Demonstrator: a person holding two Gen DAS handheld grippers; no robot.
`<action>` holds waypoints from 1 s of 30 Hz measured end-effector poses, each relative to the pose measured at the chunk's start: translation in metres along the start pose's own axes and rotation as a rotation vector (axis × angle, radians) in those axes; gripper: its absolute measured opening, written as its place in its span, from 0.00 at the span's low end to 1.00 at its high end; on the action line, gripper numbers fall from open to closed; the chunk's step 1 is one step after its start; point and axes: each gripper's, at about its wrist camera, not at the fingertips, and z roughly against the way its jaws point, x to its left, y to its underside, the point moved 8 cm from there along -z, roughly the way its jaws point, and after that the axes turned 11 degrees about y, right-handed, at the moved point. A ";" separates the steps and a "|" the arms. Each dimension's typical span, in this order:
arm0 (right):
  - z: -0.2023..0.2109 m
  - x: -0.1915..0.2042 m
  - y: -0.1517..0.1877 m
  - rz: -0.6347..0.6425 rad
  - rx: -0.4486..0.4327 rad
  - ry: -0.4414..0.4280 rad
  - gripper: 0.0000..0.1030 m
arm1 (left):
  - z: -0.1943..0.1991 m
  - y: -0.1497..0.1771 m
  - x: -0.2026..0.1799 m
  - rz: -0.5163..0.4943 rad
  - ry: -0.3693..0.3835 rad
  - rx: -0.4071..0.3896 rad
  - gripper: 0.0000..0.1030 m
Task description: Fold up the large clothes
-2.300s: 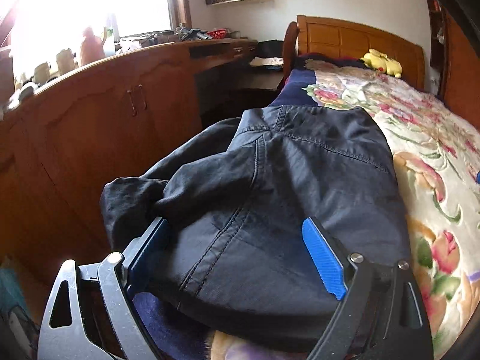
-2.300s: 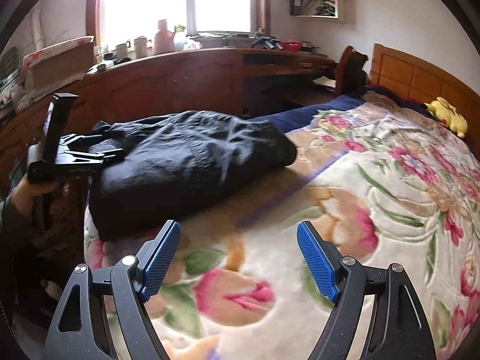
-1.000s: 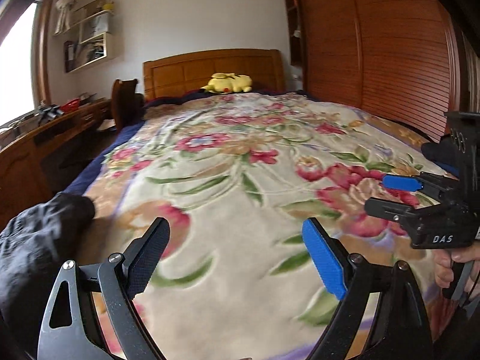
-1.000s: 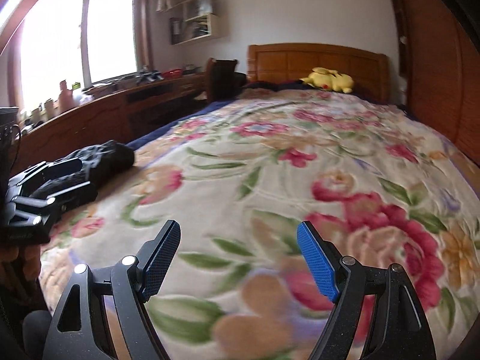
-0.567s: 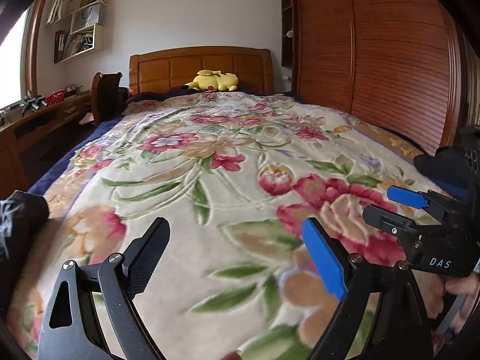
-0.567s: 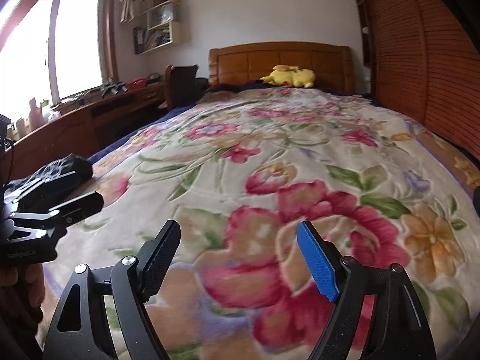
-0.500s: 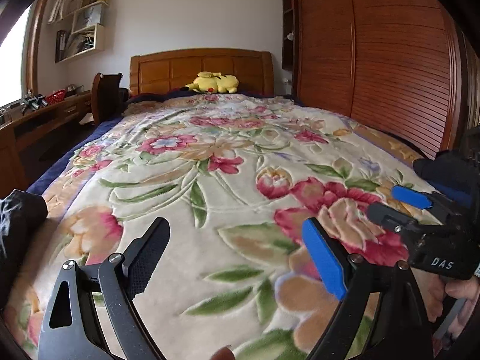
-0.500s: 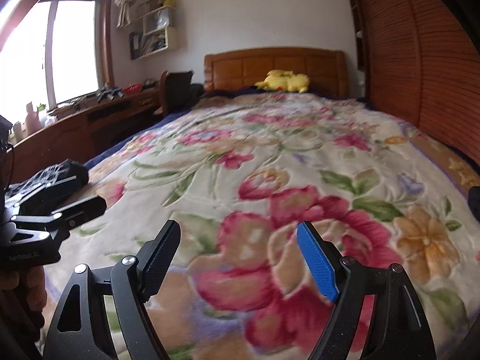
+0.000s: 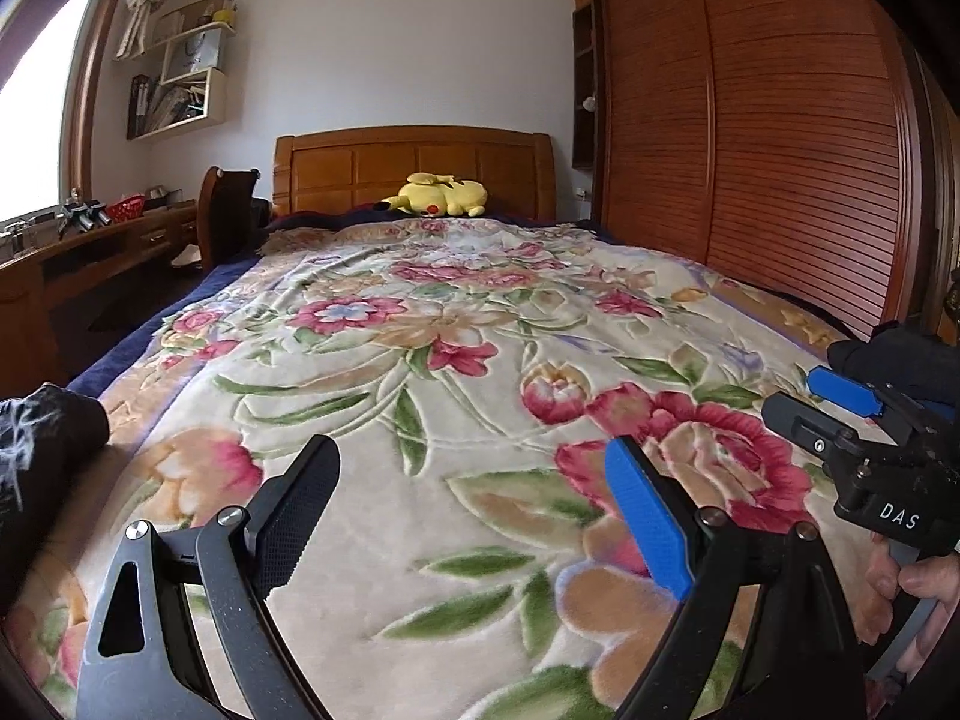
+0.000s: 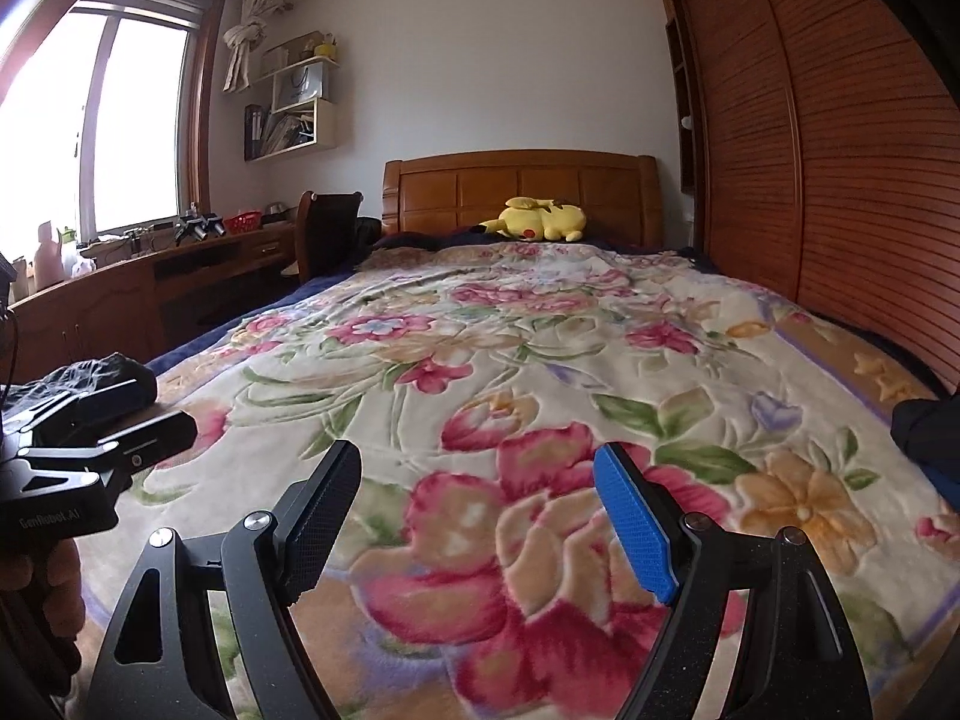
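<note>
White letters "DAS" stand on the black body of the right tongs (image 9: 852, 396), seen from the left wrist view. Pale lettering that looks like "GenRobot.AI" stands on the black body of the left tongs (image 10: 120, 420), seen from the right wrist view.

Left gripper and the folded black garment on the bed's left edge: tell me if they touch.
Apart. In the left wrist view the left gripper stands open over bare floral blanket, with the black garment off to its left.

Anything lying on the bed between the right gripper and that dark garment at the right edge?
Nothing: only bare floral blanket lies between the right gripper and the dark garment, as the right wrist view shows.
</note>
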 end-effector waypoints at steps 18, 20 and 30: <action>-0.014 -0.001 -0.002 0.026 -0.016 -0.003 0.79 | 0.007 -0.001 0.006 -0.008 -0.034 -0.017 0.88; -0.013 -0.001 -0.001 0.027 -0.017 -0.001 0.79 | 0.007 -0.001 0.006 -0.008 -0.033 -0.016 0.88; -0.016 -0.005 -0.002 0.037 -0.026 -0.005 0.79 | 0.007 -0.001 0.006 -0.010 -0.034 -0.017 0.88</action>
